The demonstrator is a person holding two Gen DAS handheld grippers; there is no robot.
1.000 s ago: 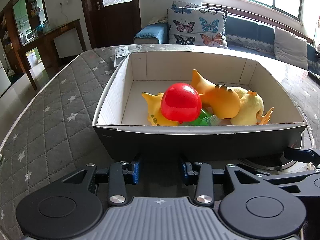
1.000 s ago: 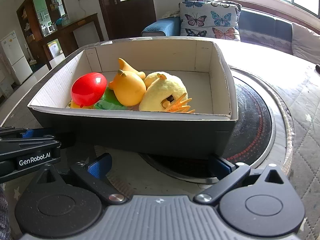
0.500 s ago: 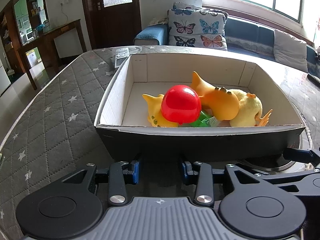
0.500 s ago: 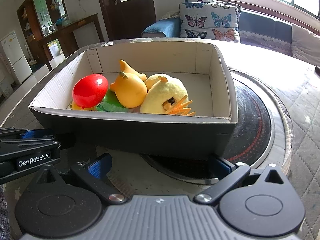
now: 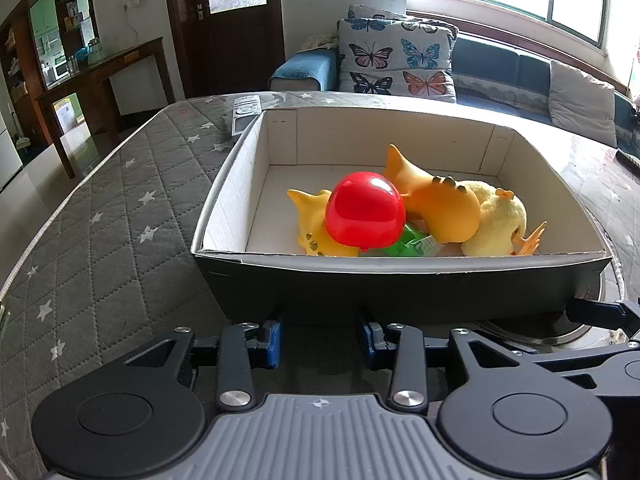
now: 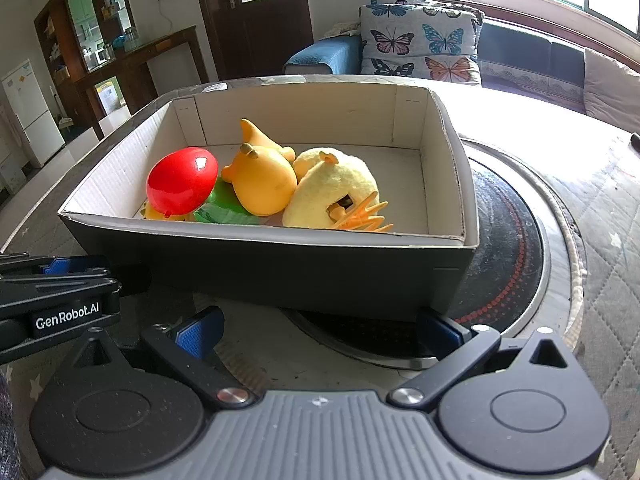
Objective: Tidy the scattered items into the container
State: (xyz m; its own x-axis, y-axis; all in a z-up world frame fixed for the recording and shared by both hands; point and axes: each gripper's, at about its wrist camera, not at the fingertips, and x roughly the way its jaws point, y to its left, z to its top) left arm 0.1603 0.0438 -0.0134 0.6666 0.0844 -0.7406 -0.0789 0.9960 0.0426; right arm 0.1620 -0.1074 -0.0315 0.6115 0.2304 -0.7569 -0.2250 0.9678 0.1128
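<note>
A black cardboard box (image 5: 400, 284) (image 6: 280, 264) with a white inside stands on the table. In it lie a red balloon (image 5: 364, 216) (image 6: 182, 186), an orange rubber toy (image 5: 440, 204) (image 6: 262, 184), a second orange toy (image 5: 312, 220), a green toy (image 5: 408, 238) (image 6: 226, 206) and a yellow plush chick (image 5: 496, 224) (image 6: 336, 192). My left gripper (image 5: 320, 338) is open and empty just in front of the box's near wall. My right gripper (image 6: 316, 326) is open wide and empty, also in front of the near wall.
The table has a grey quilted star cover (image 5: 100, 220). A round black hotplate (image 6: 508, 240) sits under the box's right end. A remote control (image 5: 244, 114) lies behind the box's far left corner. A sofa with butterfly cushions (image 5: 396, 60) stands behind.
Both grippers have drawn back and risen slightly from the box; the toys inside have not moved. Both stay open.
</note>
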